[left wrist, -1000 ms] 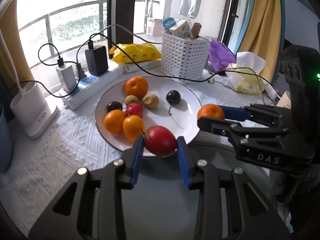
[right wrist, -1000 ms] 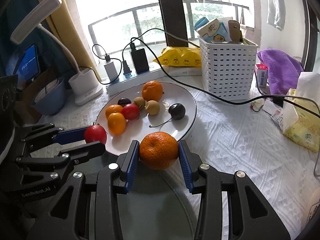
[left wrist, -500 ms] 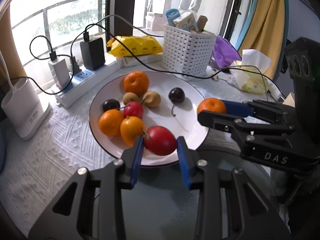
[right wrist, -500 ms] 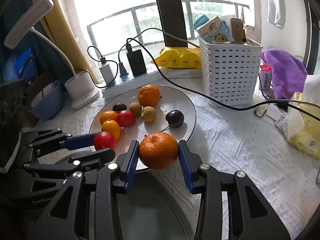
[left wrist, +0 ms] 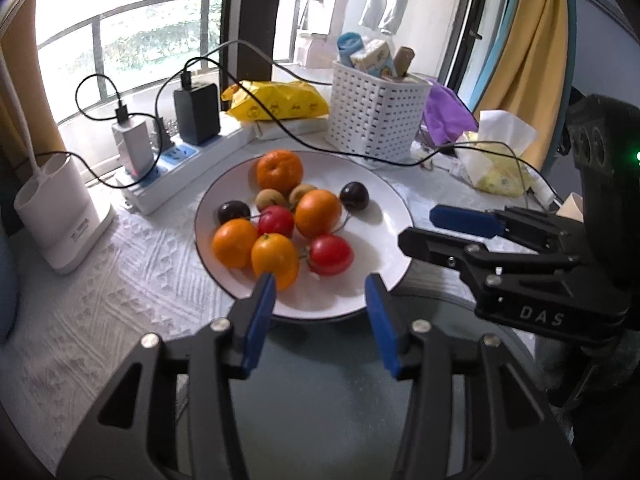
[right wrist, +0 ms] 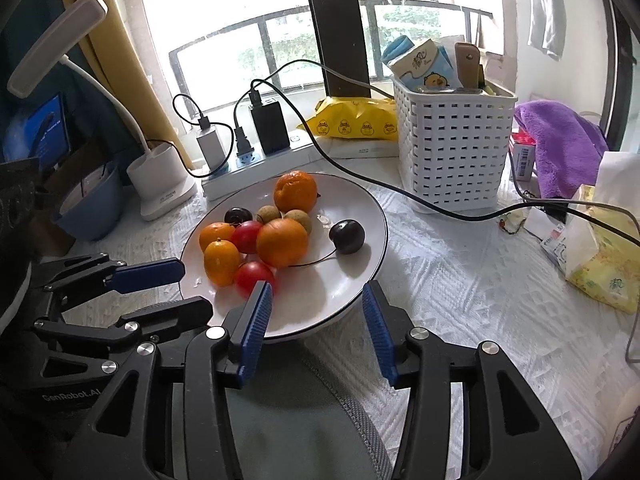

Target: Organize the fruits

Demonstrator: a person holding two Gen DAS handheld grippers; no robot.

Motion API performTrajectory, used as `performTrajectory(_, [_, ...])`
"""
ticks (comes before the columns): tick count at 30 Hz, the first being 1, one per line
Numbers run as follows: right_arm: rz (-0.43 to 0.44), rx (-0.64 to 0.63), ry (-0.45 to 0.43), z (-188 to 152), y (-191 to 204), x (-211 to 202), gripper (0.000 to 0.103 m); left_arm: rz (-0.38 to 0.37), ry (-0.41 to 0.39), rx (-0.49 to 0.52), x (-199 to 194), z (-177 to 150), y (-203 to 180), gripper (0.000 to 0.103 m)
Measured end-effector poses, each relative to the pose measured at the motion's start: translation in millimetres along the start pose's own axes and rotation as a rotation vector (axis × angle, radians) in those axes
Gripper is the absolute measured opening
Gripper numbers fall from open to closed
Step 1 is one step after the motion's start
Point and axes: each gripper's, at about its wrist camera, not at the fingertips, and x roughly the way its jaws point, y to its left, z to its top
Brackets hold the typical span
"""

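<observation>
Both claws gape empty at the plate rim: left claw, right claw. Fruits heaped on plate. I'd back straight out, avoiding the rim.

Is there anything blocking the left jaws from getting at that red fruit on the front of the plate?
Nothing visible does. The left gripper is open, and the red fruit lies just beyond its jaws on the plate. An orange fruit sits beside it, toward the left jaw.

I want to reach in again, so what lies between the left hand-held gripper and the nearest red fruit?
In the left wrist view, only bare white plate lies between the open left hand-held gripper and the red fruit.
</observation>
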Motion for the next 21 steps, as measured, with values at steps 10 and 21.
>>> performTrajectory(10, [0.000, -0.017, 0.006, -6, 11, -11, 0.050, 0.027, -0.036, -0.030, -27, -15, 10, 0.048])
performTrajectory(21, [-0.007, -0.033, -0.005, -15, 24, -30, 0.050, 0.039, -0.070, -0.052, -54, -32, 13, 0.048])
